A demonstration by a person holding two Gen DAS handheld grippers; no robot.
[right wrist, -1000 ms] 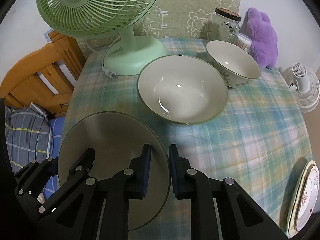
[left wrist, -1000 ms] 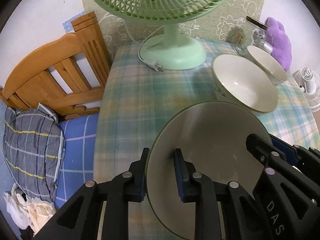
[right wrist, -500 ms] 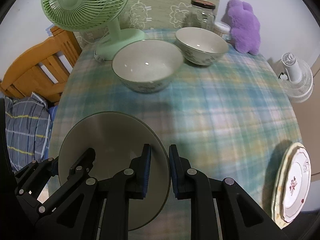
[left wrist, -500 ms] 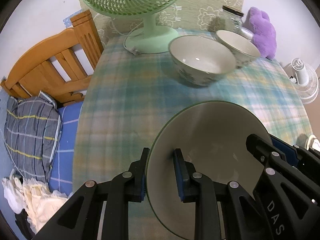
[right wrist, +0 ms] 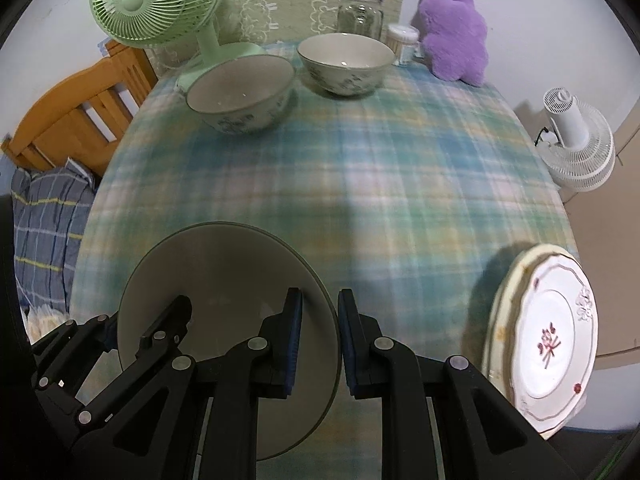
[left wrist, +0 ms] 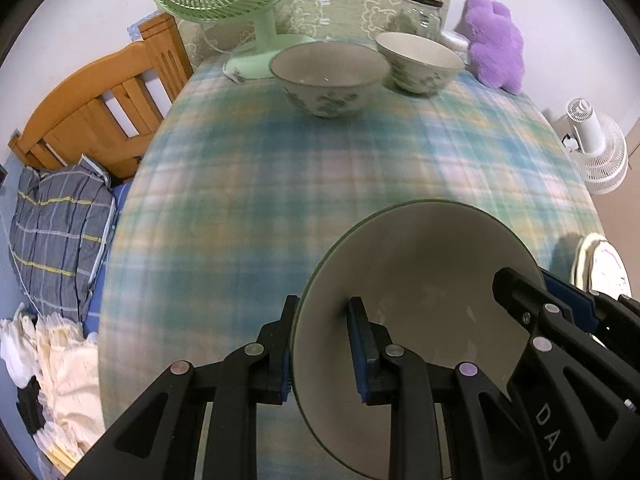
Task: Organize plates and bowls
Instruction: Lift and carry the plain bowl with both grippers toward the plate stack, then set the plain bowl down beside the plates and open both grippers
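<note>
Bowl (left wrist: 416,280) held by both grippers, its near rim cut off below

Both grippers, clamped on the bowl (left wrist: 416,280), drew back from the fan (right wrist: 152,4) and the 2 table bowls (right wrist: 240,92), bringing the stacked plates (right wrist: 548,336) fully into the right view.

Ahead of the jaws the plaid tablecloth (right wrist: 360,184) lies open. Two bowls (right wrist: 240,94) and a fan (right wrist: 160,4) block beyond it; stacked plates (right wrist: 548,340) stand to their right.
</note>
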